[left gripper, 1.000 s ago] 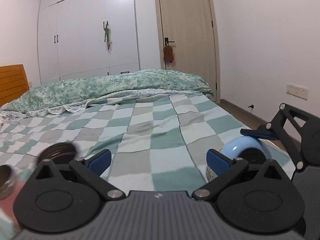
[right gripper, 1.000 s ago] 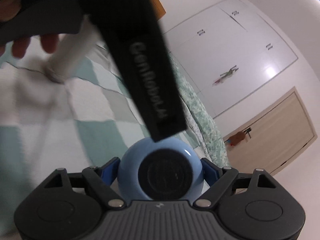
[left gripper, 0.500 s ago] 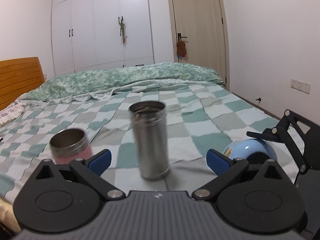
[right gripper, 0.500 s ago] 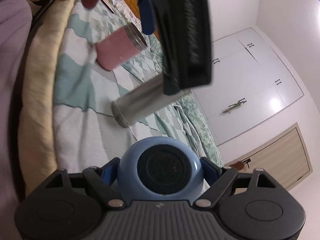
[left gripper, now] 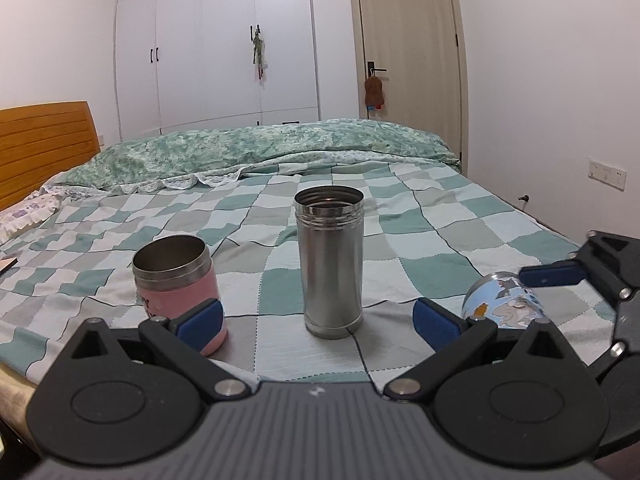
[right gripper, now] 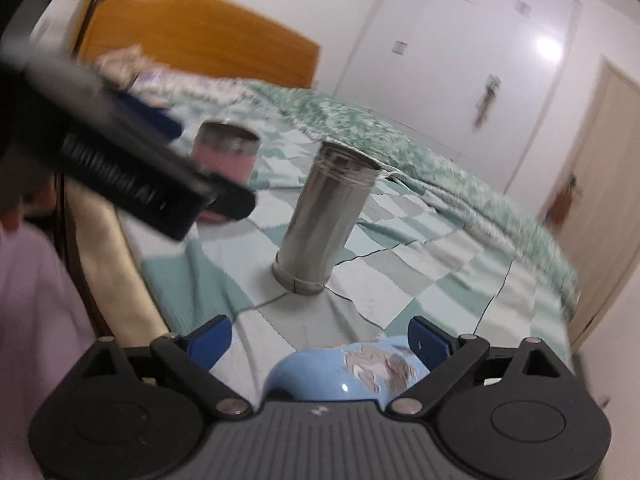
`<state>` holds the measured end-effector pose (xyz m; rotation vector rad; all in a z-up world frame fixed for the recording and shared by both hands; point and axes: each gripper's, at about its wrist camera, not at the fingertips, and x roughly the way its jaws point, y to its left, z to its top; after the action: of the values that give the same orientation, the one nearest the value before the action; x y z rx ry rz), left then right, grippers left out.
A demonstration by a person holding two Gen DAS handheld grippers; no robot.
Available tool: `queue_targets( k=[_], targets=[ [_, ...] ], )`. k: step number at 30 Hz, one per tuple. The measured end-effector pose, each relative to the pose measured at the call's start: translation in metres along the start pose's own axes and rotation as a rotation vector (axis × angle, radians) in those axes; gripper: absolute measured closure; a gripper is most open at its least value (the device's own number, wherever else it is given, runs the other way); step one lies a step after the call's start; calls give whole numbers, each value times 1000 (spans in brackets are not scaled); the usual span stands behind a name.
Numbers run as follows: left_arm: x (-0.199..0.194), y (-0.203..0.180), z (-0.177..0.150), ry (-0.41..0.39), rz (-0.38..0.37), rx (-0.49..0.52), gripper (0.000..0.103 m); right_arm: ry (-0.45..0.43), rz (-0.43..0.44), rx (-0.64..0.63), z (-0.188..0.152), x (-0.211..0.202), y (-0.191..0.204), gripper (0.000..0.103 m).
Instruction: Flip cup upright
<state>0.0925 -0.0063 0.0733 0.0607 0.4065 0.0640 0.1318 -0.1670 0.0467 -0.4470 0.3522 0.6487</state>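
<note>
The blue cup (right gripper: pixel 352 372) lies between the right gripper's (right gripper: pixel 320 340) spread jaws; the left gripper (left gripper: pixel 316 316) is held open, empty.

The blue cup (left gripper: pixel 502 300) is a rounded, glossy light-blue cup with a cartoon animal print on its side. It sits low on the checked bedspread, to the right of the two steel cups. From the right wrist view (right gripper: pixel 344 372) its printed wall faces up; its mouth is hidden.
</note>
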Motion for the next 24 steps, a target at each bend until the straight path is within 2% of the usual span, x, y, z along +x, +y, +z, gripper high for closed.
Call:
queue_targets(
  k=[3, 8, 15, 18, 24],
  targets=[
    [0, -3, 2, 8, -9, 13, 0, -28, 23, 121, -5, -16, -10, 0],
    [2, -13, 13, 46, -32, 26, 0, -39, 15, 281, -11, -42, -37, 0],
    [17, -43, 40, 119, -140, 42, 0, 17, -84, 380, -33, -59, -83, 0],
    [33, -58, 51, 197, -215, 47, 0, 54, -98, 424, -43, -57, -102, 0],
    [66, -90, 58, 339, -279, 111, 0, 128, -97, 465, -61, -41, -131, 0]
  ],
)
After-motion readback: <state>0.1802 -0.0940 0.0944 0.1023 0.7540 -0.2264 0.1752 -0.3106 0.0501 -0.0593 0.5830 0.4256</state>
